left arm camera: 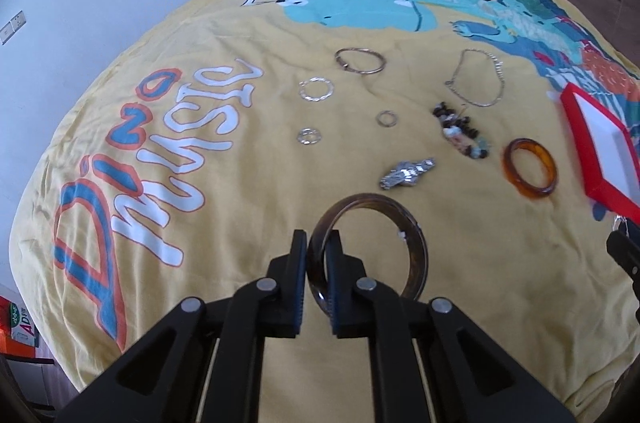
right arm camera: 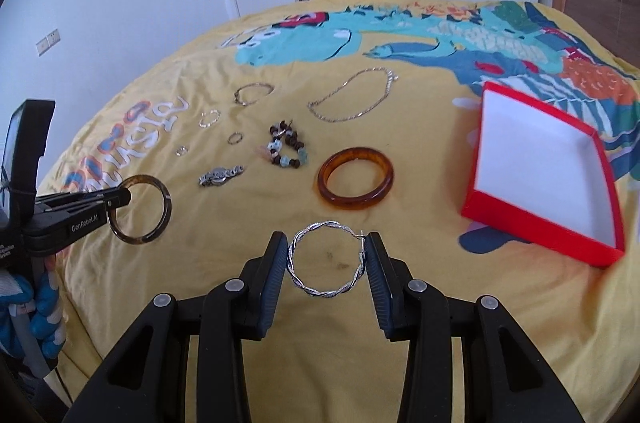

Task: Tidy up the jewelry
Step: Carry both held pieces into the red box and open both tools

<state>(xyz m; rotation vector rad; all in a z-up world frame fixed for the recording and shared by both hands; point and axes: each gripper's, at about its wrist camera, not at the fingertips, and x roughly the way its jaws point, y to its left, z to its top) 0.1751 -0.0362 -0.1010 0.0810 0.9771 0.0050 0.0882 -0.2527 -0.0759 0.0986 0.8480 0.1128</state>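
My left gripper [left arm camera: 318,243] is shut on the rim of a dark brown bangle [left arm camera: 416,255], held above the yellow bedspread; it also shows in the right wrist view [right arm camera: 116,201] with the bangle [right arm camera: 162,203]. My right gripper [right arm camera: 327,243] is shut on a twisted silver hoop [right arm camera: 326,293], gripped across its width. An open red box with white lining [right arm camera: 536,171] lies to the right, its edge also in the left wrist view [left arm camera: 600,147]. An amber bangle [right arm camera: 356,201] lies ahead of the right gripper.
On the bedspread [right arm camera: 280,323] lie a silver chain necklace [right arm camera: 352,95], a beaded bracelet [right arm camera: 288,147], a silver watch-like piece [right arm camera: 220,177], a thin bracelet [right arm camera: 252,93] and several small rings [right arm camera: 210,119]. A wardrobe and door stand beyond the bed.
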